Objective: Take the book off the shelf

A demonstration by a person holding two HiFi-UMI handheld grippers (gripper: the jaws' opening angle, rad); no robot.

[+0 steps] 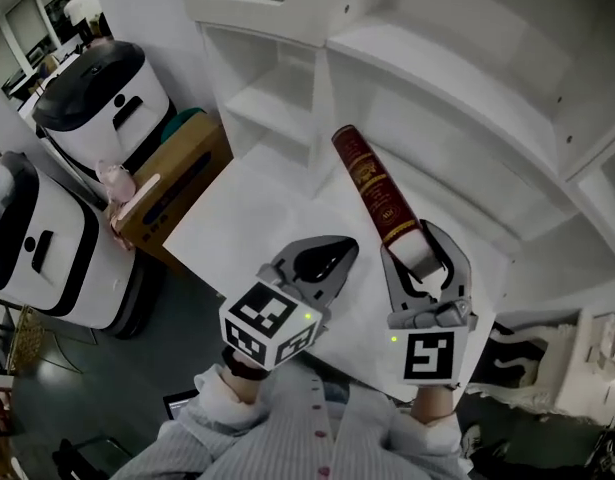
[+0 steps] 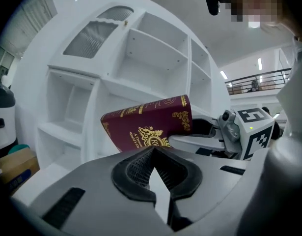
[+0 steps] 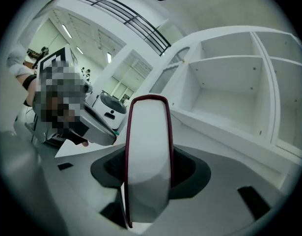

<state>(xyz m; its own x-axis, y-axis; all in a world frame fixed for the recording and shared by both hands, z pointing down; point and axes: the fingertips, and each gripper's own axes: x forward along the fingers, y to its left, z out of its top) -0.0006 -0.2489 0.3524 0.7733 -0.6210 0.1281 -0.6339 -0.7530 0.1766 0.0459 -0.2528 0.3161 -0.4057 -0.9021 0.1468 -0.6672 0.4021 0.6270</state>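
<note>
A dark red book (image 1: pixel 372 183) with gold print is clear of the white shelf unit (image 1: pixel 437 118) and slants up toward it. My right gripper (image 1: pixel 419 246) is shut on the book's near end. In the right gripper view the book's white page edge (image 3: pixel 148 146) stands upright between the two pads. In the left gripper view the book's cover (image 2: pixel 146 124) shows just beyond the jaws. My left gripper (image 1: pixel 332 253) hovers beside the right one, left of the book and not touching it. Its jaws are shut with nothing between them.
The shelf's compartments (image 2: pixel 141 58) in view hold nothing. A white table top (image 1: pixel 247 228) lies below both grippers. At the left stand two white machines with black lids (image 1: pixel 97 98) and a cardboard box (image 1: pixel 177 183). The person's striped sleeves (image 1: pixel 247 428) fill the bottom edge.
</note>
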